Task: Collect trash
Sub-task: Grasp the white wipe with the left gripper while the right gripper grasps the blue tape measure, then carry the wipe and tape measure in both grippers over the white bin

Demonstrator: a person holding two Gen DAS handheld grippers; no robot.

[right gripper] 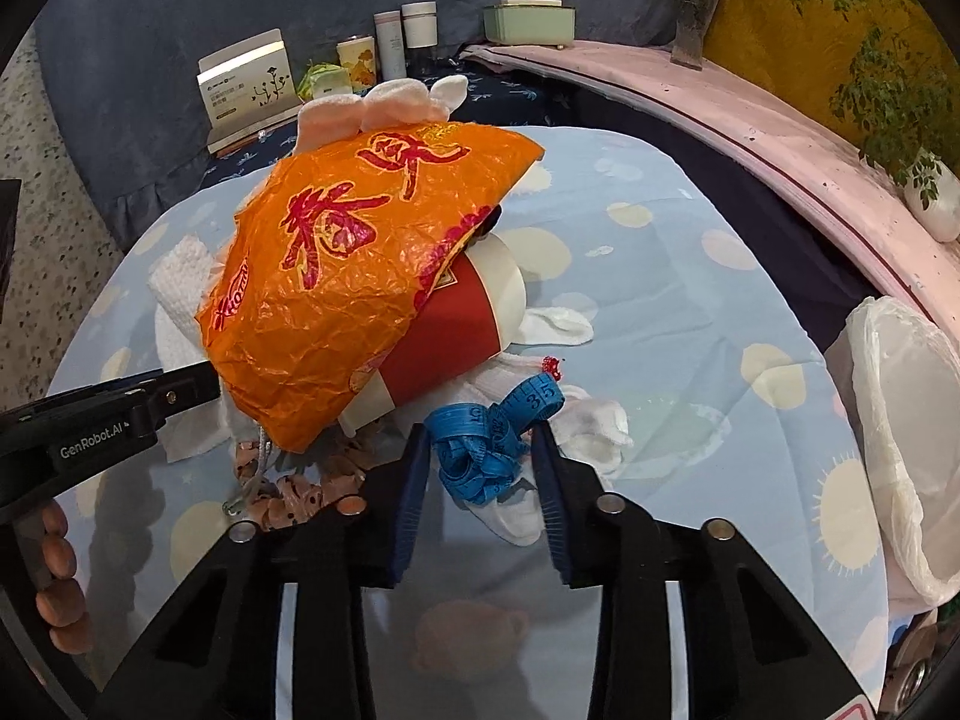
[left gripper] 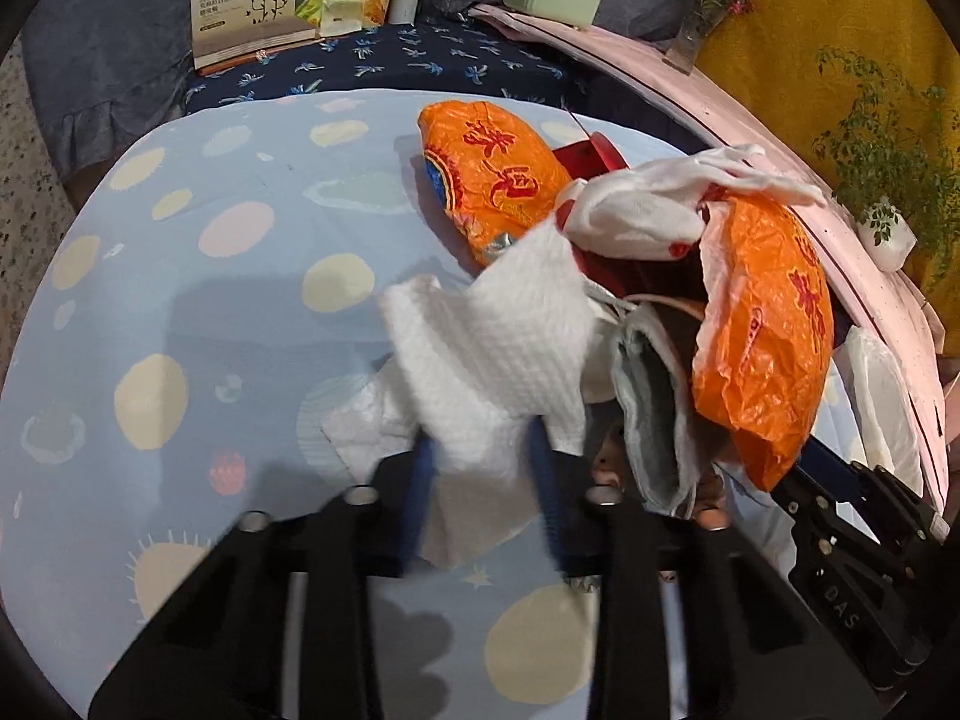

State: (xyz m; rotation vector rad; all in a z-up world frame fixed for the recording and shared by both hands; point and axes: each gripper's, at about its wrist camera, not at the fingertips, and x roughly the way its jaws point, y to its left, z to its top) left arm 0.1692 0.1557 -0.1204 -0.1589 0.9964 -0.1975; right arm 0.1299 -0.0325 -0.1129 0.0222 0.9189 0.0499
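Right wrist view: right tongs [right gripper: 480,450] spread around blue tape measure [right gripper: 495,435], white bin bag [right gripper: 900,420] at 3 o'clock; left tongs [left gripper: 480,456] pinching paper towel [left gripper: 498,348].

Spotted blue bedsheet [right gripper: 690,312] (pale dots) carries orange bag [right gripper: 360,264], tissues [right gripper: 576,324].

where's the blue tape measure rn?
Right wrist view, low centre: the blue tape measure lies bunched between the open right tool's fingers, on white cloths just below the red paper cup.

Orange red-printed bag [right gripper: 336,276], blue tape measure [right gripper: 492,438]
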